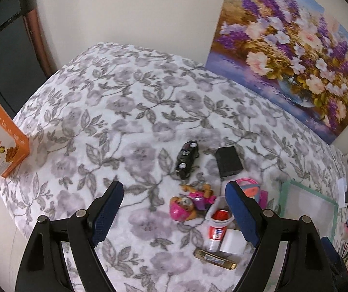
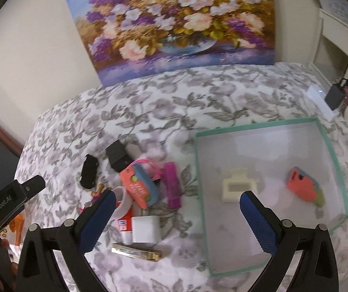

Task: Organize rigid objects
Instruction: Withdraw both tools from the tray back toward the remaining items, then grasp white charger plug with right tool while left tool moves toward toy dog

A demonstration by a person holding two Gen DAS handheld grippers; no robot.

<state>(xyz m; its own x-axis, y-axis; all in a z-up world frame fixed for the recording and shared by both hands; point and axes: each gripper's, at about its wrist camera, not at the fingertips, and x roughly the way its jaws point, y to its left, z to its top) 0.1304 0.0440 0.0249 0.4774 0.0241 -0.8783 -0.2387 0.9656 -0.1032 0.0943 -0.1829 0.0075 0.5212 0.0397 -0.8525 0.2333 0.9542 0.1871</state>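
Small objects lie in a cluster on the floral bedspread: a black toy car [image 1: 187, 159] [image 2: 89, 171], a black box [image 1: 228, 161] [image 2: 118, 155], a pink toy pup [image 1: 188, 203], a red-and-white tube [image 1: 216, 231] [image 2: 125, 225], a white cube [image 2: 146, 228] [image 1: 232, 241], a gold harmonica [image 1: 215, 259] [image 2: 136, 251], a coral toy [image 2: 138, 186] and a purple comb [image 2: 172, 185]. A green-rimmed white tray [image 2: 329, 146] [image 1: 283, 194] holds a cream hair clip [image 2: 236, 186] and a coral toy [image 2: 305, 186]. My left gripper [image 1: 174, 209] is open above the pup. My right gripper [image 2: 177, 215] is open above the tray's left edge.
An orange box [image 1: 2, 141] stands at the bed's left edge. A flower painting [image 1: 293, 51] [image 2: 174, 24] leans on the wall behind the bed. A charger and cables [image 2: 335, 96] lie at the right.
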